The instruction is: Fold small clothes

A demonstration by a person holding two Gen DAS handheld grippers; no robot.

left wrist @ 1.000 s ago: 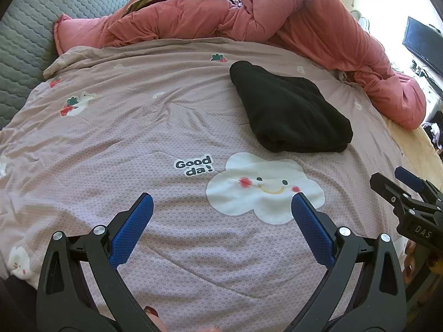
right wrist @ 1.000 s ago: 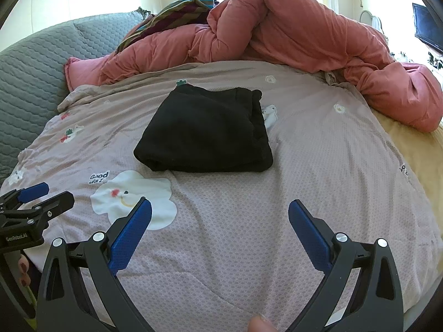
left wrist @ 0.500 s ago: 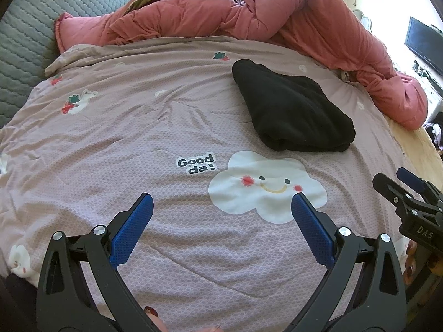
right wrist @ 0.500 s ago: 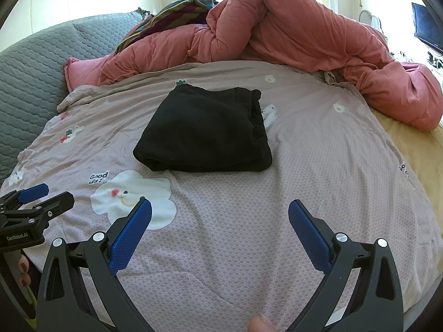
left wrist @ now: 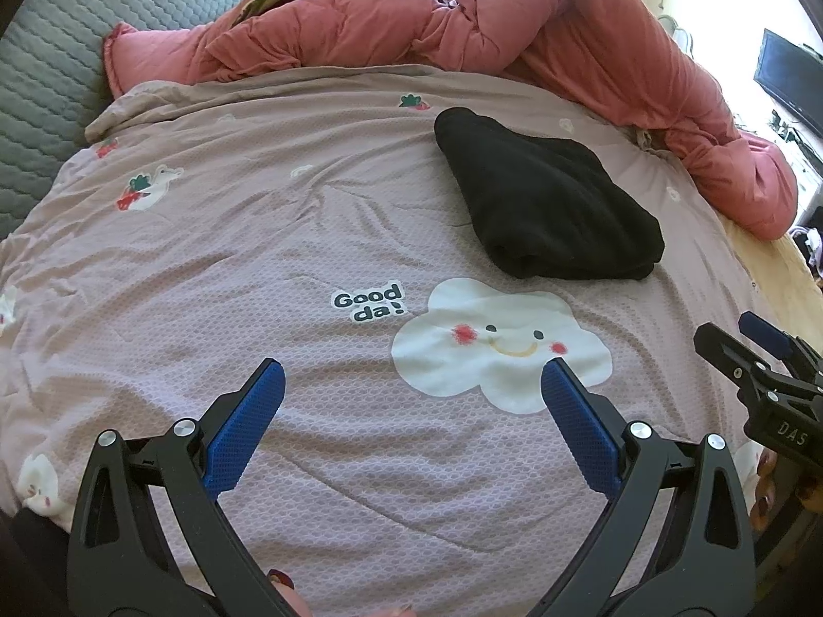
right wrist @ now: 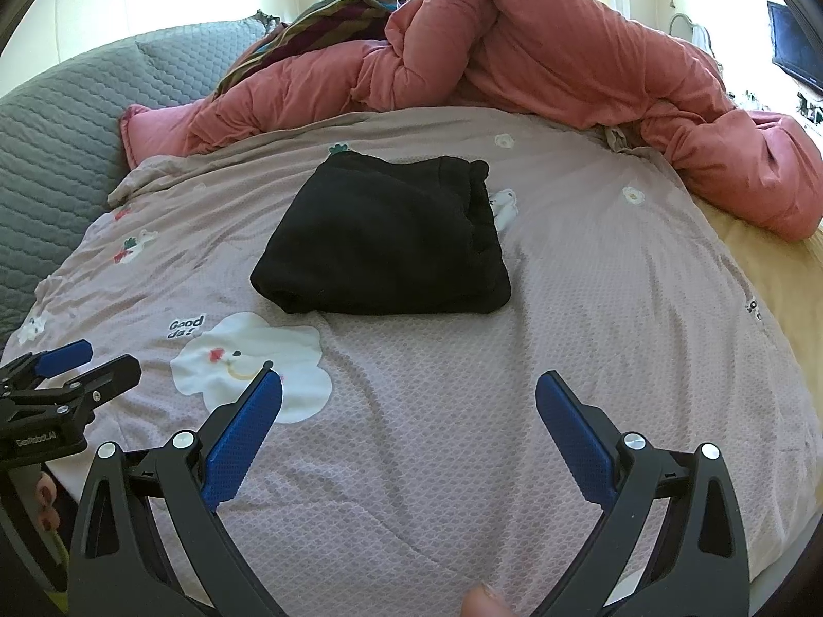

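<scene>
Both hand-held grippers [left wrist: 411, 396] [right wrist: 409, 406] spread, empty — folded black garment [right wrist: 380, 236] mid-bedspread [right wrist: 591, 308], well apart.

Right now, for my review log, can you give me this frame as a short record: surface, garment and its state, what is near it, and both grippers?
surface: bed with a mauve printed bedspread
garment: black garment, lying folded in a compact bundle, untouched
near it: white cloud print on the side toward the grippers; pink duvet heaped beyond it
left gripper: jaws wide open, empty, short of the garment
right gripper: jaws wide open, empty, short of the garment
contact: none with the garment
</scene>
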